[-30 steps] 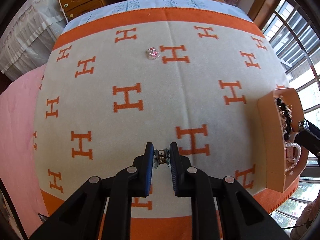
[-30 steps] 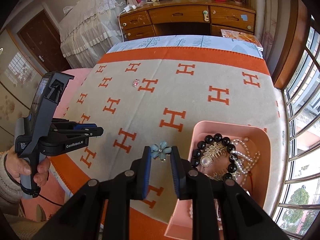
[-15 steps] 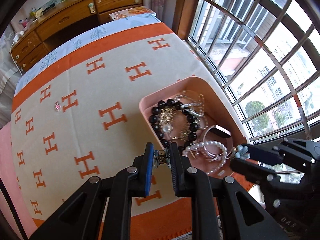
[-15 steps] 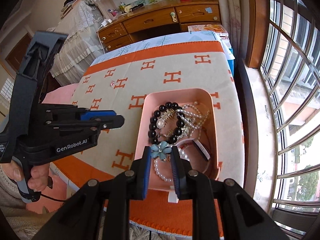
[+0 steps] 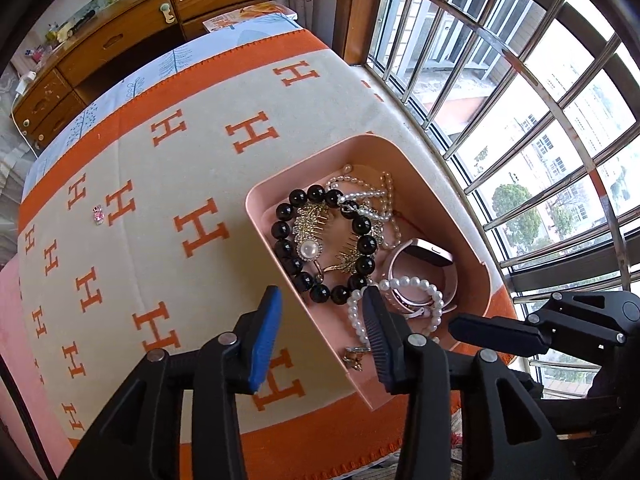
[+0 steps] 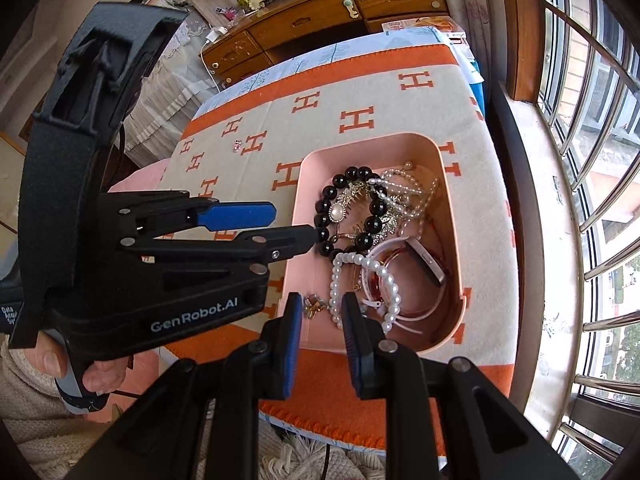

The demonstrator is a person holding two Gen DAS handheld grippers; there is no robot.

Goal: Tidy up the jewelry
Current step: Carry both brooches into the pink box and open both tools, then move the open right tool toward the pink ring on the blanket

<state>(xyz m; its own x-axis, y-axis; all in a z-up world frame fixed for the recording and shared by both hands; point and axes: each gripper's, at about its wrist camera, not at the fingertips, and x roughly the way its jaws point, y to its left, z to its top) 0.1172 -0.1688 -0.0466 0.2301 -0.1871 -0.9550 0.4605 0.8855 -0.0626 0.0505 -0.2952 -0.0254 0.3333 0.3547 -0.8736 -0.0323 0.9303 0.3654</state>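
A pink tray sits at the table's near right edge. It holds a black bead bracelet, pearl strands, a gold comb, a pink watch and a small gold piece at its near corner. My left gripper is open and empty over the tray's near wall. My right gripper is open and empty over the tray's near corner. A small pink gem lies far out on the cloth.
The table wears a cream cloth with orange H marks. A barred window runs along the right. A wooden dresser stands behind the table. The hand holding the left gripper is at the lower left of the right wrist view.
Both grippers have opened over the tray. The left one let go of the small gold piece, and the right one let go of the blue flower. The gold piece now lies in the tray.
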